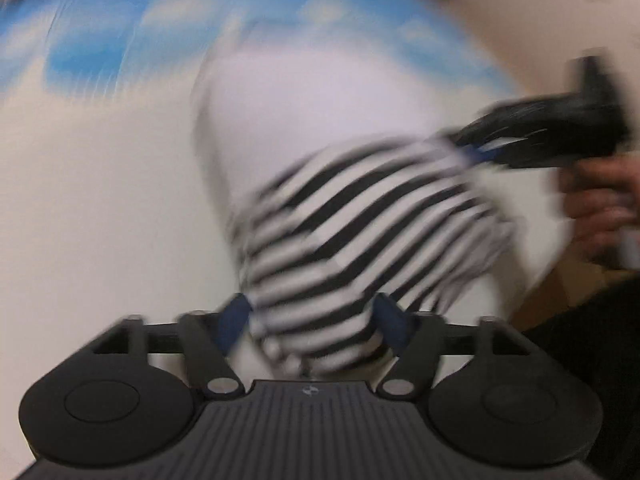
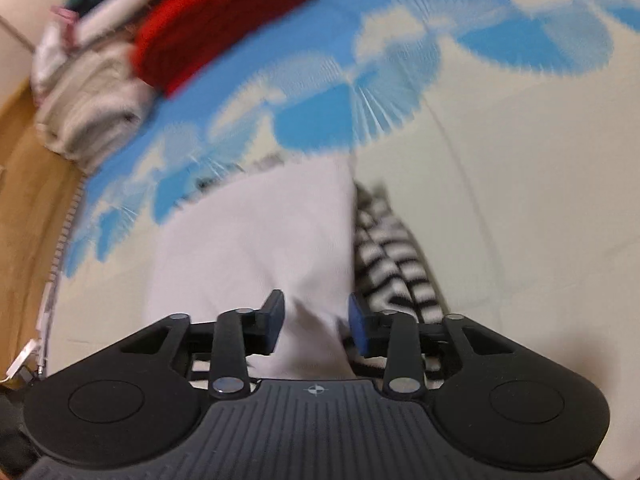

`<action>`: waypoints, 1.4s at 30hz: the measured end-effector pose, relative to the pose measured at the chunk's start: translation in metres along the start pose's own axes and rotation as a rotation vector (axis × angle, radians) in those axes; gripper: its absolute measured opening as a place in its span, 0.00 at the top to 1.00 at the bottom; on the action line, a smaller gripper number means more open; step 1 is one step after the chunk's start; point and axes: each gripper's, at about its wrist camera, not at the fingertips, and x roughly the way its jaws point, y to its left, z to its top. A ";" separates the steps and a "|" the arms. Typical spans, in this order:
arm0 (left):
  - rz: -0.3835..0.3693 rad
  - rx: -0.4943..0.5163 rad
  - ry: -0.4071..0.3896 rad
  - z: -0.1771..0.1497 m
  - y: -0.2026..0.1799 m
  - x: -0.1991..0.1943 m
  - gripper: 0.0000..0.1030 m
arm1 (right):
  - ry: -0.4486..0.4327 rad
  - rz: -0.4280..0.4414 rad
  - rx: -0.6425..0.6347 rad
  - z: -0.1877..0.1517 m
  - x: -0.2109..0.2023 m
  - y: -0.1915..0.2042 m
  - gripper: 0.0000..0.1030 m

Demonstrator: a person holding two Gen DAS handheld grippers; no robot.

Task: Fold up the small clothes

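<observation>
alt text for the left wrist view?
Blurred by motion: a black-and-white striped garment with a white part stretches between the left gripper in the foreground and the right gripper at the right edge. Behind it lies a cream sheet with blue patches.

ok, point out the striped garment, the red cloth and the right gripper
striped garment [image 1: 360, 216], left wrist view, mid striped panel
red cloth [image 2: 224, 12], right wrist view, top face
right gripper [image 2: 316, 322], right wrist view, between fingertips

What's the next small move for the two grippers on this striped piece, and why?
Probably carry the striped garment over the white part and lay it flat. The left gripper and right gripper each have cloth between their fingers, and the motion blur suggests a fold underway.
</observation>
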 end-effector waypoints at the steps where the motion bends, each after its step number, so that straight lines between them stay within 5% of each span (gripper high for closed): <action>1: -0.007 -0.023 0.009 0.001 0.000 0.004 0.25 | 0.025 -0.018 0.029 -0.002 0.008 -0.003 0.62; 6: 0.021 0.096 -0.023 0.003 -0.014 -0.001 0.22 | 0.033 0.019 0.045 -0.008 0.011 0.004 0.64; 8: 0.004 0.067 -0.016 0.004 -0.009 0.000 0.22 | -0.014 0.039 -0.013 -0.010 0.003 0.014 0.99; 13: -0.024 0.085 -0.039 0.012 -0.016 0.000 0.19 | -0.237 0.105 0.019 -0.002 -0.042 0.003 1.00; 18: 0.021 0.127 -0.007 0.011 -0.023 0.012 0.17 | -0.132 -0.188 -0.025 -0.003 -0.011 -0.009 1.00; 21: -0.004 0.081 -0.009 0.016 -0.017 0.006 0.17 | -0.112 -0.193 -0.099 -0.004 0.003 0.005 0.99; 26: -0.093 -0.050 -0.159 0.024 -0.001 -0.025 0.17 | -0.141 -0.162 -0.062 0.000 -0.006 0.009 0.96; 30: 0.011 -0.044 -0.059 0.022 0.001 0.003 0.18 | -0.167 -0.141 -0.036 -0.007 -0.016 -0.001 0.88; 32: 0.007 -0.070 -0.054 0.023 0.002 0.005 0.18 | -0.149 -0.122 -0.025 -0.013 -0.019 -0.004 0.62; 36: 0.016 -0.054 -0.065 0.025 0.000 -0.001 0.18 | -0.022 -0.065 -0.038 -0.022 -0.007 -0.007 0.59; 39: 0.019 -0.054 -0.069 0.023 -0.002 0.000 0.17 | -0.023 -0.065 -0.071 -0.026 -0.009 -0.003 0.59; 40: 0.020 -0.049 -0.070 0.023 -0.003 -0.001 0.17 | -0.022 -0.059 -0.074 -0.026 -0.010 -0.003 0.65; 41: 0.019 -0.048 -0.069 0.023 -0.003 -0.002 0.17 | -0.025 -0.055 -0.077 -0.026 -0.011 -0.003 0.87; 42: 0.017 -0.051 -0.069 0.023 -0.003 -0.002 0.17 | -0.041 -0.060 -0.089 -0.027 -0.014 -0.001 0.98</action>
